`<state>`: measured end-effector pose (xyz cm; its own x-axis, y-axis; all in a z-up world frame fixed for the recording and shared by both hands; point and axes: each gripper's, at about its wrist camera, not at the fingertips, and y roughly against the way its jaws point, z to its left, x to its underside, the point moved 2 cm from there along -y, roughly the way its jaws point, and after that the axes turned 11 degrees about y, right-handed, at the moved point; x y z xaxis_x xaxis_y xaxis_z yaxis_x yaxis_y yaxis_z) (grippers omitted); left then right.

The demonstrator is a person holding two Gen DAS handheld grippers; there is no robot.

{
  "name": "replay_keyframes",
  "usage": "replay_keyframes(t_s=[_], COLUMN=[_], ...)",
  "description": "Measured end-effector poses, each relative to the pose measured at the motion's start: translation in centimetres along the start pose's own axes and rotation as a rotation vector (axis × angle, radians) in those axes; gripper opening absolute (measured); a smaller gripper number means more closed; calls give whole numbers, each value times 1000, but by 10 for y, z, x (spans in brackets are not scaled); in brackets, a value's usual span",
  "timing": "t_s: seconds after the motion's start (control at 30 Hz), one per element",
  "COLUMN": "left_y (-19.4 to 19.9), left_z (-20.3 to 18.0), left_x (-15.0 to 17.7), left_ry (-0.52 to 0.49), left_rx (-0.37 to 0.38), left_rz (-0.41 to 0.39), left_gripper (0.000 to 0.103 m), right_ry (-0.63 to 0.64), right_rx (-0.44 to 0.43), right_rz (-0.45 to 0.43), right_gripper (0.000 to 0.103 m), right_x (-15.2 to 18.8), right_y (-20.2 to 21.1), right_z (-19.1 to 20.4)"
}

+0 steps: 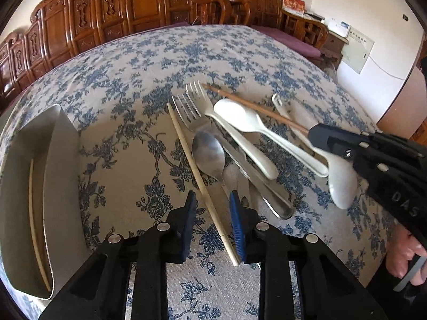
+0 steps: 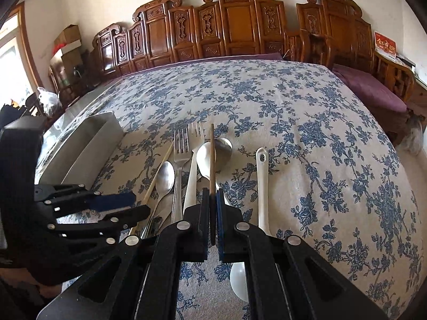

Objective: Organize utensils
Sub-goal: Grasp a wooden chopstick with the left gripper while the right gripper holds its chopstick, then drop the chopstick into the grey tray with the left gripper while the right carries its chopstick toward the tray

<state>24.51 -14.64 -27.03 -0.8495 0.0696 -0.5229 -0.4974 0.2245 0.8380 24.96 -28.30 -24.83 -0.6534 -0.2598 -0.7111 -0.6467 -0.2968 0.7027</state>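
Observation:
A pile of utensils lies on the floral tablecloth: metal forks (image 1: 186,106), a metal spoon (image 1: 208,152), white plastic spoons (image 1: 240,117) and a white ladle spoon (image 2: 263,184). My left gripper (image 1: 210,200) is open, its pads on either side of a pale chopstick (image 1: 197,176) that lies on the cloth. My right gripper (image 2: 212,194) is shut on a brown chopstick (image 2: 212,157) and holds it over the pile; it also shows in the left wrist view (image 1: 253,105). A grey tray (image 1: 61,133) at the left holds one pale chopstick (image 1: 33,213).
The tray (image 2: 88,144) stands near the table's left edge. Carved wooden chairs (image 2: 234,24) line the far side, and a purple-cushioned bench (image 2: 373,85) stands at the right. The person's hand (image 1: 405,256) holds the right gripper's handle.

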Motion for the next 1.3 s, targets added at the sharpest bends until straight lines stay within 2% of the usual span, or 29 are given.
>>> replay_keyframes(t_s=[0.13, 0.2, 0.37, 0.6, 0.9, 1.3], left_y=[-3, -3, 1, 27, 61, 106], left_z=[3, 6, 14, 32, 48, 77], left_x=[1, 1, 2, -1, -4, -7], left_ry=[4, 11, 24, 47, 35, 80], left_rx=[-14, -19, -33, -29, -74, -103], left_rz=[1, 4, 7, -26, -71, -124], left_gripper=[16, 7, 5, 4, 4, 4], right_ry=[6, 5, 2, -7, 2, 37], right_rx=[-2, 1, 5, 6, 12, -8], right_rz=[1, -5, -8, -36, -90, -140], right_gripper=[6, 6, 6, 6, 6, 6], right_x=[0, -1, -1, -5, -11, -18], right_y=[-2, -1, 1, 8, 21, 36], right_z=[3, 3, 2, 2, 6, 22])
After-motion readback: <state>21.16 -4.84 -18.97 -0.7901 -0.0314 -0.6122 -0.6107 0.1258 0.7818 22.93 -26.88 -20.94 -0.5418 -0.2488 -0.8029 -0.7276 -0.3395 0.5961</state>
